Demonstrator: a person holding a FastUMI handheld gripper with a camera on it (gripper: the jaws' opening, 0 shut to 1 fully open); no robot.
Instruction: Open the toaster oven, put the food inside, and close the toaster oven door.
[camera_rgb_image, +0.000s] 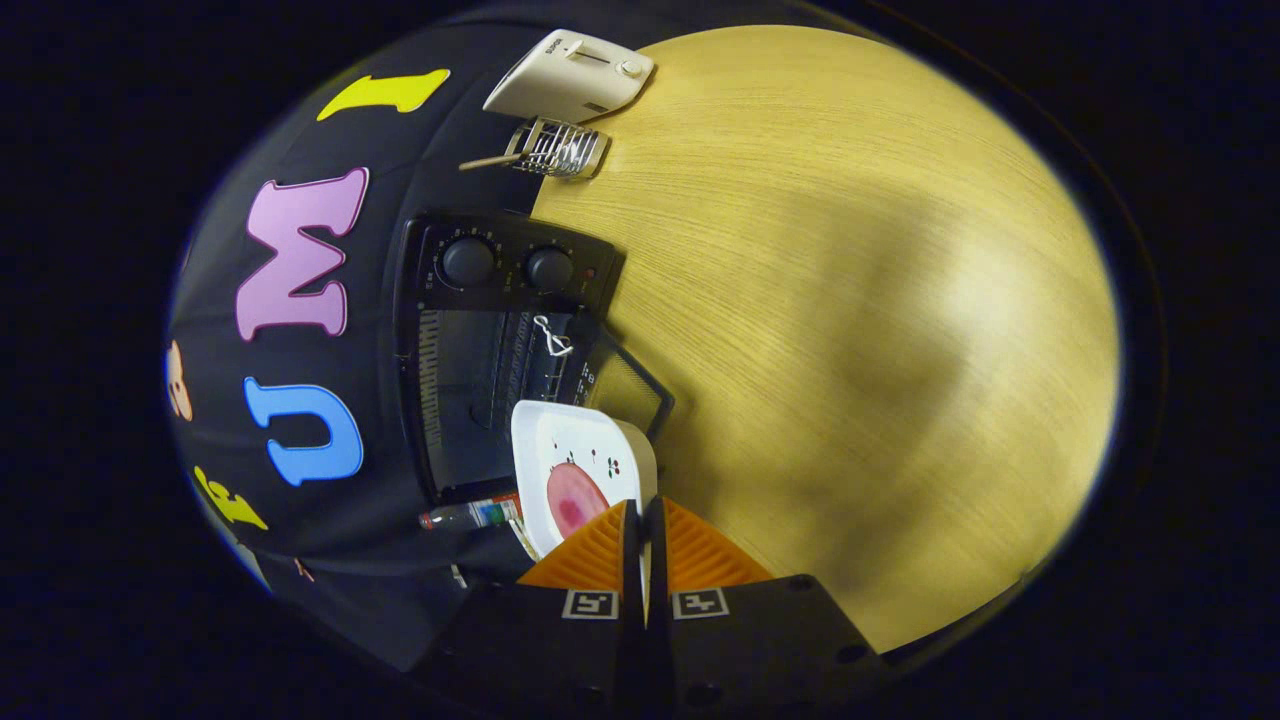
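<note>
The view is rolled to one side. A black toaster oven (500, 350) stands at the back edge of the wooden table (850, 300), its glass door (630, 385) folded down open and its cavity dark. My gripper (642, 515) is shut on the rim of a white square plate (580, 450), both fingers pressing its near edge. On the plate lies a pink round slice of food (572, 500). The plate hangs just in front of the oven's opening, over the lowered door.
A white pop-up toaster (570, 75) and a small wire rack with a wooden handle (550, 150) stand beyond the oven along the table's back edge. A small bottle (470, 515) lies beside the oven, next to the plate.
</note>
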